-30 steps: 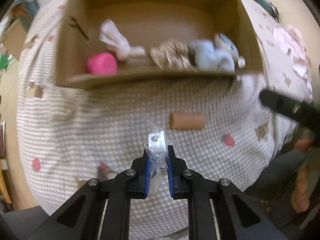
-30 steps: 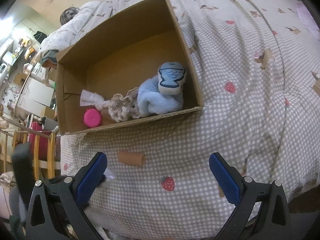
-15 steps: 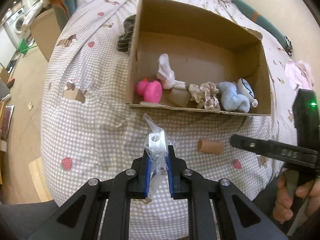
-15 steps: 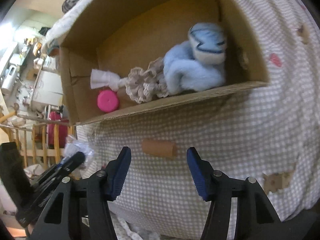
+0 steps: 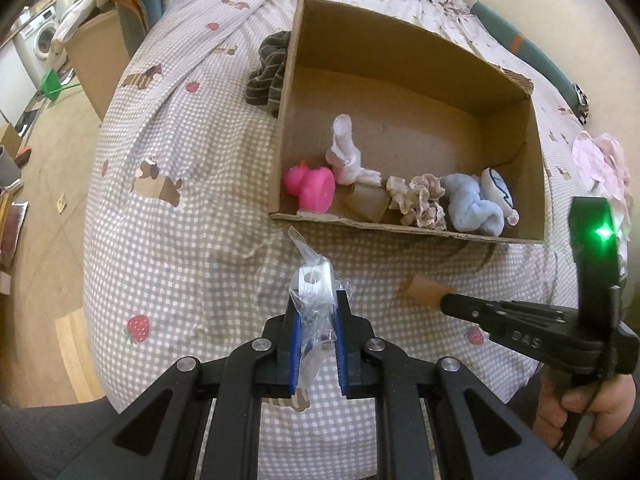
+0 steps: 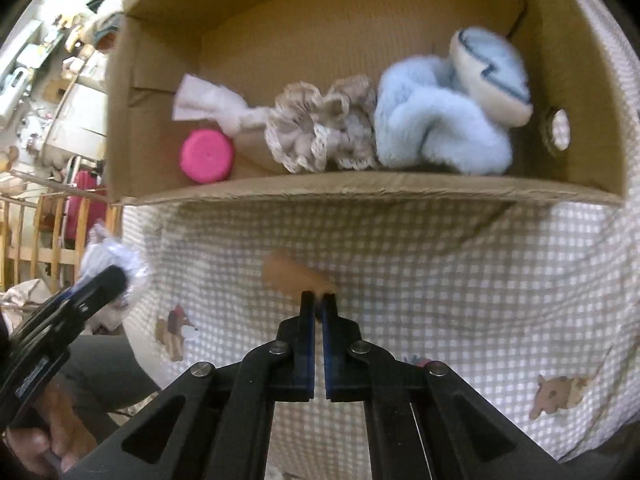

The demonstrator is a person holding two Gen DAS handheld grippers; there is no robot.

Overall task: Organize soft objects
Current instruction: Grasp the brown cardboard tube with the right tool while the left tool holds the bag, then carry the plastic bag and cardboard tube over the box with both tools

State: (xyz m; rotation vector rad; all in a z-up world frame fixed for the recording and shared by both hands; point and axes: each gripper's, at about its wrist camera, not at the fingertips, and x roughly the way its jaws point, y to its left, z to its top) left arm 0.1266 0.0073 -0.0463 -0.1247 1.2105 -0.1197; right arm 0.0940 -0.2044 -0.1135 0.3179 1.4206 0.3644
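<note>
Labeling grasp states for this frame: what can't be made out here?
- Right hand-held gripper on the brown cardboard tube: motion blur leaves actual contact unclear; left wrist view hides the tips.
- White item in the clear plastic bag: crinkled plastic and left hand-held gripper obscure its identity.

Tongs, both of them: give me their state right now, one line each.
Left tongs: closed on a clear plastic packet with a white piece inside.
Right tongs: closed on one end of the brown cardboard tube on the checked bedspread.
</note>
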